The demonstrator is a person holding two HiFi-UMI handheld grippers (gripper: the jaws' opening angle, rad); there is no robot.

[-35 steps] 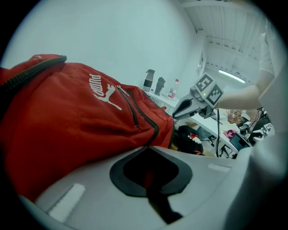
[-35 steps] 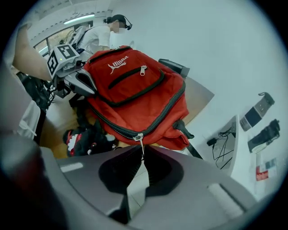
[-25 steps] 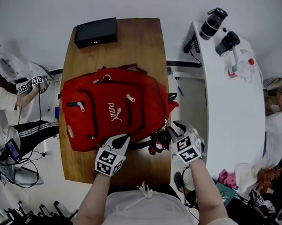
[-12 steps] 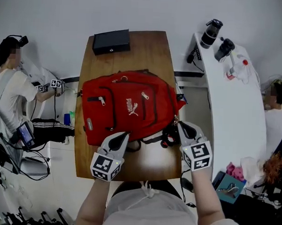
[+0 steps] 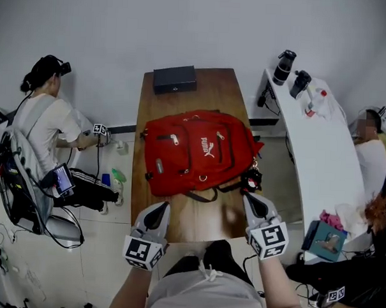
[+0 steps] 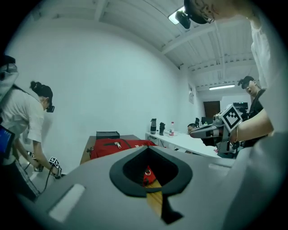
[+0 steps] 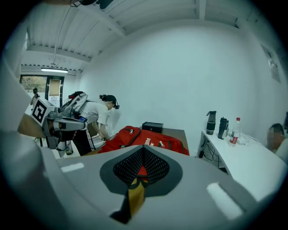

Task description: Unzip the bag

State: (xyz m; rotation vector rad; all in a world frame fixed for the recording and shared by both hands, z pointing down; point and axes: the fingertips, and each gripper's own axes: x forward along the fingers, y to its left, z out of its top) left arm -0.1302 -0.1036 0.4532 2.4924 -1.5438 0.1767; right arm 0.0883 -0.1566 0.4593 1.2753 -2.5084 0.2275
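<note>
Red backpack (image 5: 199,152) lies flat on the wooden tabletop (image 5: 216,87), roughly mid-length, front face up with the white logo showing. Front pocket zips look closed and their pulls lie on the fabric. The main zip can't be resolved from the head view. A dark strap loop (image 5: 201,196) sticks out past the bag's near edge.

Left gripper (image 5: 157,210): over the near-left corner of the tabletop, fingers pressed together with nothing between them. It is clear of the bag, and its own view looks past the tips at the bag's near edge.

Right gripper (image 5: 255,202): at the near-right edge of the tabletop, fingers pressed together, empty. Its tip sits just on the near side of a small black-and-red item (image 5: 250,182) hanging at the bag's near-right corner. It is not gripping that item.

Black box (image 5: 175,78) is at the far end of the tabletop, apart from the bag.

White side table (image 5: 320,162) stands to the right. At its far end are two dark bottles (image 5: 283,66) and a clear plastic bottle (image 5: 312,98).

A person (image 5: 51,121) is bent over on the left of the tabletop. A second person (image 5: 372,151) is at the right edge.
</note>
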